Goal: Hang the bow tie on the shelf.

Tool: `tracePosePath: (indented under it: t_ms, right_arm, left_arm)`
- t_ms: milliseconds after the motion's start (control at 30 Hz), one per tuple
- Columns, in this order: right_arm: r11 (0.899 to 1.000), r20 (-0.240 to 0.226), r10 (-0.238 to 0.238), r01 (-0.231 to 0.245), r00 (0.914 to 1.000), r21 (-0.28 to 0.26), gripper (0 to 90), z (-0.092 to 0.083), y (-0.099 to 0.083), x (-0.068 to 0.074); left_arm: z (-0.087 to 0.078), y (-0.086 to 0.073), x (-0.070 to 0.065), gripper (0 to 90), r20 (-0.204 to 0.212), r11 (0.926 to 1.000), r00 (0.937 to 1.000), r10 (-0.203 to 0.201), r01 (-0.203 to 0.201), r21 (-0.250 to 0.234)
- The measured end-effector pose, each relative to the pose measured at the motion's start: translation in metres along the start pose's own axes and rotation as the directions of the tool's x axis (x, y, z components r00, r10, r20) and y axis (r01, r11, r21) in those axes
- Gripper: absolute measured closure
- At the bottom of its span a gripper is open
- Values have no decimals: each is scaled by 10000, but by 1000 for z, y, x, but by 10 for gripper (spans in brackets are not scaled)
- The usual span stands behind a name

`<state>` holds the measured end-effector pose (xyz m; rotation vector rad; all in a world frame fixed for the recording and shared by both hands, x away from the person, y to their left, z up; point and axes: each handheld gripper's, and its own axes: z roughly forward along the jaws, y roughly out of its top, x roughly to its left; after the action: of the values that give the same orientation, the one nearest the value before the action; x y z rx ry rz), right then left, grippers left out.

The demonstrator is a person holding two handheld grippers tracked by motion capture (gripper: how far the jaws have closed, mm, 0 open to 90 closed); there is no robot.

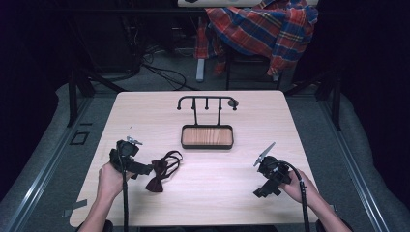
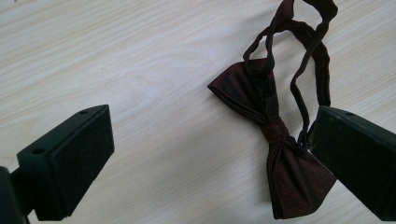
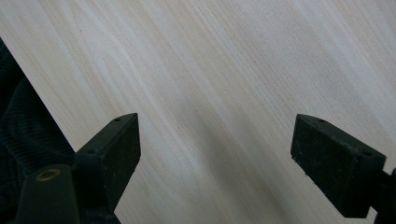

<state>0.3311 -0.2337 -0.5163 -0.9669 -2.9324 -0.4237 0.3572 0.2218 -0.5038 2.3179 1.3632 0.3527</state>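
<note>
Left gripper (image 2: 205, 154) wide open right by the dark-red satin bow tie (image 2: 271, 140), prob lining up a grab; right gripper (image 3: 215, 154) open too, idle.

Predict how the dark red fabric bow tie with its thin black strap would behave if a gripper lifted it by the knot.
The dark red fabric bow tie lies flat with soft folds, so it would probably droop. Its thin black strap loops loosely and would likely dangle. It looks light and unlikely to roll.

light: surface (image 1: 203, 193) evenly lit from above, surroundings near black | shadows: soft, faint beneath bow tie (image 2: 275, 154) | glare: none | focus: high view slightly soft; gripper views sharp on wood grain, near jaws slightly blurred
</note>
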Motion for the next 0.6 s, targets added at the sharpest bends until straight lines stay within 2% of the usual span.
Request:
tracePosePath:
  t_ms: [33,200,400,600]
  right_arm:
    - [10000,-78,23,-23,10000,-51,159,0,0,0]
    - [9999,-203,-55,52,9998,-138,158,1,1,0]
    - [9999,-148,-158,158,9998,-36,158,1,1,1]
    - [10000,-304,-95,96,9995,21,159,4,2,1]
  left_arm:
    - [0,1,1,0,-144,10000,9999,5,-4,57]
    - [2,0,5,0,-229,9999,9997,-123,125,95]
    - [3,4,3,2,-274,9999,9995,137,-137,10]
    - [5,7,1,2,-328,9995,9990,313,-311,69]
